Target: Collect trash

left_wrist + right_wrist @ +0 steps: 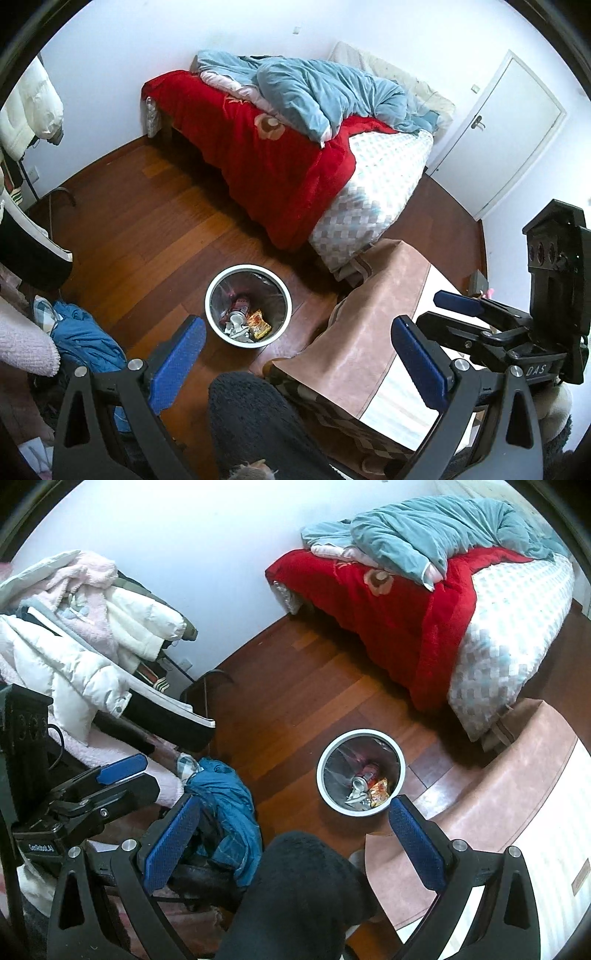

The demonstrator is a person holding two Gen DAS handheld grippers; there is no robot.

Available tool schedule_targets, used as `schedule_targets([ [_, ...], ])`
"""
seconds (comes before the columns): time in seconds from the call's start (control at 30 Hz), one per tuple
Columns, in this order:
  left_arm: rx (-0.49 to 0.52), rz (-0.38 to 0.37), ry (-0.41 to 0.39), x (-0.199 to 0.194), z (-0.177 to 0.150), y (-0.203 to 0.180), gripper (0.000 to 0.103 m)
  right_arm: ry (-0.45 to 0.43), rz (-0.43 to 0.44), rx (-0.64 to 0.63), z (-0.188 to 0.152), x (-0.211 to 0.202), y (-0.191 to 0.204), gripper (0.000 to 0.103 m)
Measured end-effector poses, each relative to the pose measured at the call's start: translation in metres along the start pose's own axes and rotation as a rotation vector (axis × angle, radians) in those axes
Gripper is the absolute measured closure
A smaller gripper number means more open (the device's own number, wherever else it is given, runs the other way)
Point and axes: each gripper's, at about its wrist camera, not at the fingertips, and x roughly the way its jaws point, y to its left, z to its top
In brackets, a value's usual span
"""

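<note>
The trash bin (248, 305) stands on the wooden floor (155, 229), holding a crushed can (239, 309) and a snack wrapper (258, 323). The bed (295, 155) lies at its 1 o'clock. The left gripper (297, 360) and the right gripper (293, 840) hang above, both spread wide and empty.

Glossy wood floor (155, 236); fleecy red blanket (258, 155)

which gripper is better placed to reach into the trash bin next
Left, marginally. Both grippers are open and empty, but the left gripper has the bin nearly centred ahead between its fingers, while from the right gripper the bin sits off toward its right finger.
</note>
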Motion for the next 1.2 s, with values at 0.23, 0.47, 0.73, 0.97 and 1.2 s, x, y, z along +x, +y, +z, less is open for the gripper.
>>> schedule_targets([
  [0.23,0.001,0.008,-0.004,-0.003,-0.004,-0.001,0.001,0.005,-0.001,-0.008,0.001,-0.005,0.002,0.0],
  [0.47,0.017,0.054,-0.001,-0.001,-0.007,0.0,0.001,0.021,-0.024,-0.02,0.0,-0.002,0.003,0.0],
  [0.73,0.016,0.092,0.004,0.001,-0.01,0.002,0.0,0.027,-0.058,-0.025,-0.001,-0.003,0.001,0.0],
  [0.97,0.014,0.094,0.003,0.001,-0.011,0.0,0.0,0.028,-0.063,-0.027,-0.002,-0.004,0.002,0.0],
  [1.2,0.014,0.091,0.002,0.0,-0.014,-0.002,0.0,0.028,-0.062,-0.031,-0.003,-0.006,0.003,0.0],
])
